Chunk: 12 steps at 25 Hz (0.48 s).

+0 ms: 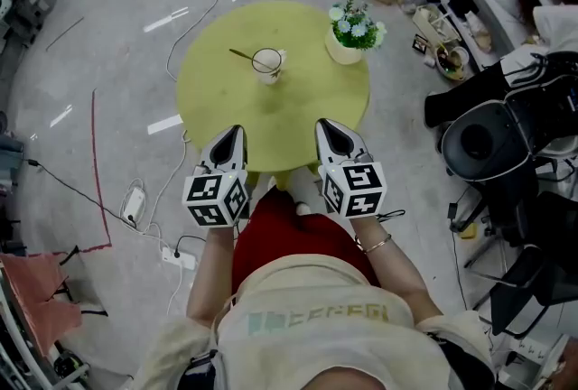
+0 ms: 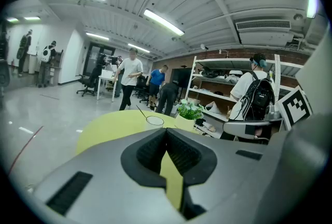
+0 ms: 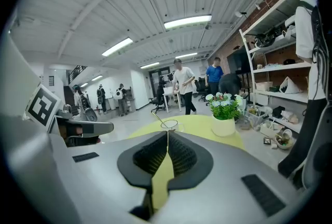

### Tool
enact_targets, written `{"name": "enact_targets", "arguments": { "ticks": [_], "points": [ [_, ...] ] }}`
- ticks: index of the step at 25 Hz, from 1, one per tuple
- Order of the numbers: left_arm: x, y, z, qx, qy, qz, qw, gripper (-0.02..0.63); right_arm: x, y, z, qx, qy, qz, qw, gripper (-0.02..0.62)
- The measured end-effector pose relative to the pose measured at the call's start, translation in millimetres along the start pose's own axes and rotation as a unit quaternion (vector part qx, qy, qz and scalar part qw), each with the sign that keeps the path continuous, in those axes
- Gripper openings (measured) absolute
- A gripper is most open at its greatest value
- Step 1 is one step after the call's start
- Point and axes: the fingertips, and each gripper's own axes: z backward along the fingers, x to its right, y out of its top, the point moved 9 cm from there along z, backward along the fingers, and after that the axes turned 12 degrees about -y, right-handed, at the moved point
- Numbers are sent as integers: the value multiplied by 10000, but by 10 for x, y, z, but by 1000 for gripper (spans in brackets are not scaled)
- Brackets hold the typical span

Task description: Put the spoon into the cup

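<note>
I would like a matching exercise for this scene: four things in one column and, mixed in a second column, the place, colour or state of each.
Things:
1. spoon
2. flower pot
3. table
4. left gripper

Descriptions:
A. yellow-green
B. jaws shut, holding nothing
C. standing in the cup
D. on the table, right of the cup in the head view

Pairs: 1-C, 2-D, 3-A, 4-B.

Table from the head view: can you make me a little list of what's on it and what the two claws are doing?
table: round, yellow-green
cup: stands near the middle of the table
spoon: already in the cup, handle sticking out to the left
flower pot: on the table, right of the cup
left claw: shut, holding nothing, over the table's near edge
right claw: shut, holding nothing, over the near edge too
</note>
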Motion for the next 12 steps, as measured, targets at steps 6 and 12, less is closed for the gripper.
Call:
{"name": "enact_targets", "arguments": {
  "ticks": [6,12],
  "points": [
    [171,-7,204,121,46,-115,9999,25,-23,6,222,207,58,0,9998,35],
    [302,-23,359,220,56,-190,9996,23,-33,32,417,440,75,33,9990,35]
  ]
}}
